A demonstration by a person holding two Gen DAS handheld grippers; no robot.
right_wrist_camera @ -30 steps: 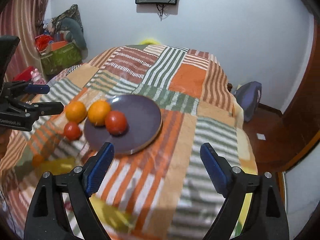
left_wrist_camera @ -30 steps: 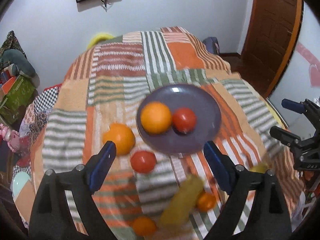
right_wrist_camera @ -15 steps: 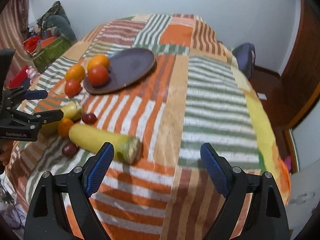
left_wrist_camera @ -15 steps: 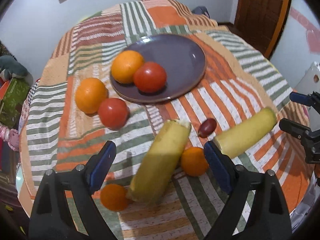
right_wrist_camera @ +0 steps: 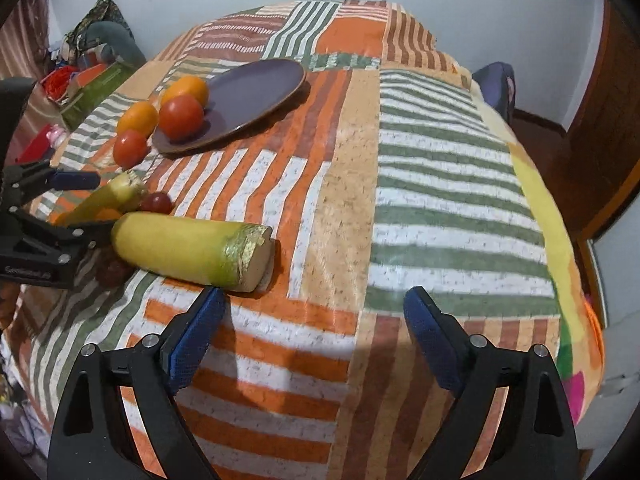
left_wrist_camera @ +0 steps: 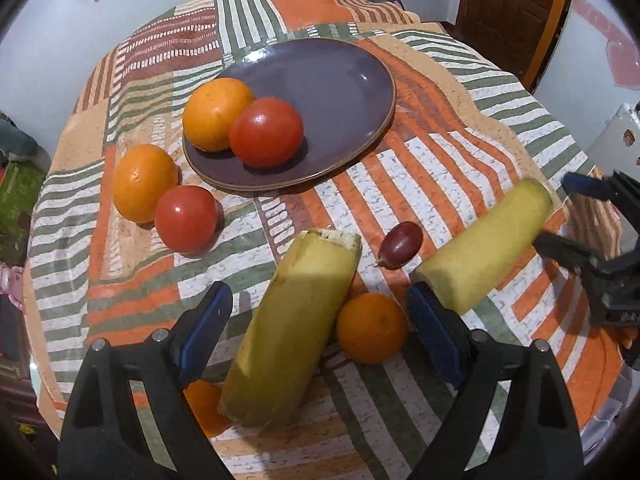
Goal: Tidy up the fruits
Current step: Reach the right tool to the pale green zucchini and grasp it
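Fruit spread over striped cloth (left_wrist_camera: 460, 120), left to right. At 9 o'clock, orange (left_wrist_camera: 144, 188) touching tomato (left_wrist_camera: 186, 218), both off the plate. At 11 o'clock, purple plate (left_wrist_camera: 340, 80) carrying second orange (left_wrist_camera: 216, 114) and second tomato (left_wrist_camera: 266, 132). At 6 o'clock, left gripper (left_wrist_camera: 320, 320), jaws wide, straddling yellow cob (left_wrist_camera: 296, 332) and small orange (left_wrist_camera: 372, 334), gripping neither. Grape (left_wrist_camera: 400, 244) just beyond. At 3 o'clock, second cob (left_wrist_camera: 484, 244). Right gripper (right_wrist_camera: 312, 328) wide open, holding nothing, over bare cloth.
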